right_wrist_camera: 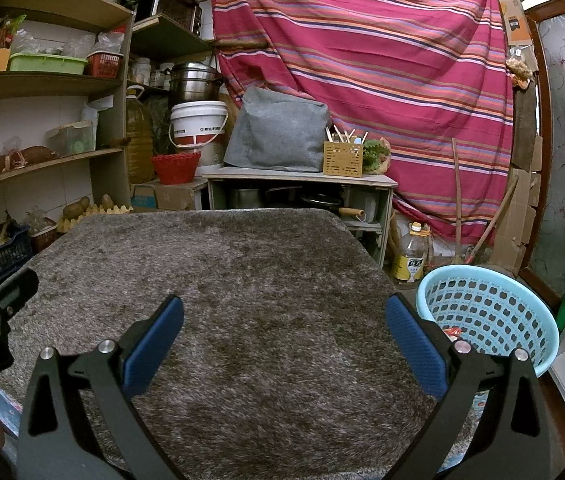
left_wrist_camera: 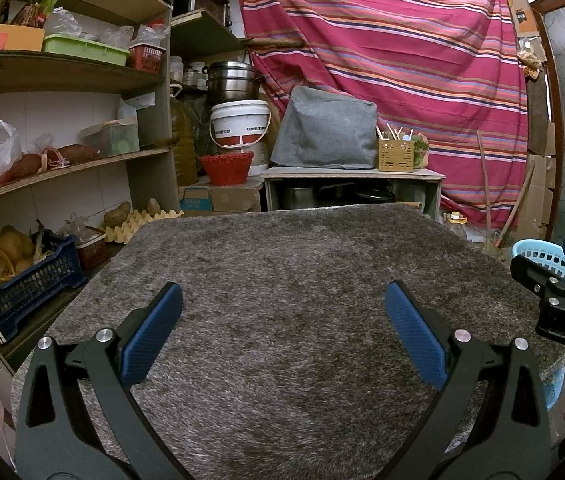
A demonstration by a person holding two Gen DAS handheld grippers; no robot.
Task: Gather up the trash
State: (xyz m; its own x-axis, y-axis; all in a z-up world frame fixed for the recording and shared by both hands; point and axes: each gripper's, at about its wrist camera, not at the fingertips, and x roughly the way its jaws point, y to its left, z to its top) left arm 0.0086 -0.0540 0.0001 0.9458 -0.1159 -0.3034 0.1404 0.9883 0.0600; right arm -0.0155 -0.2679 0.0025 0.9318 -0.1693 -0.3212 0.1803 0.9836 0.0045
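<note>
A shaggy grey-brown rug [left_wrist_camera: 282, 272] covers the table in both wrist views, and no loose trash shows on the rug [right_wrist_camera: 222, 280]. My left gripper [left_wrist_camera: 282, 292] hovers over its near part, open, nothing between the blue pads. My right gripper [right_wrist_camera: 282, 304] hovers likewise, open and empty. A light blue perforated basket [right_wrist_camera: 490, 312] stands just right of the table, beside my right finger, with a bit of red and white litter [right_wrist_camera: 452, 332] inside. The same basket [left_wrist_camera: 550, 264] peeks out behind the right gripper's body [left_wrist_camera: 562, 300] at the left view's right edge.
Shelves [left_wrist_camera: 62, 168] with potatoes, bags and crates line the left. A low cabinet [right_wrist_camera: 302, 180] with a grey cover and a utensil holder stands behind the table. A striped red cloth [right_wrist_camera: 362, 60] hangs at the back. An oil bottle [right_wrist_camera: 410, 256] stands on the floor by the basket.
</note>
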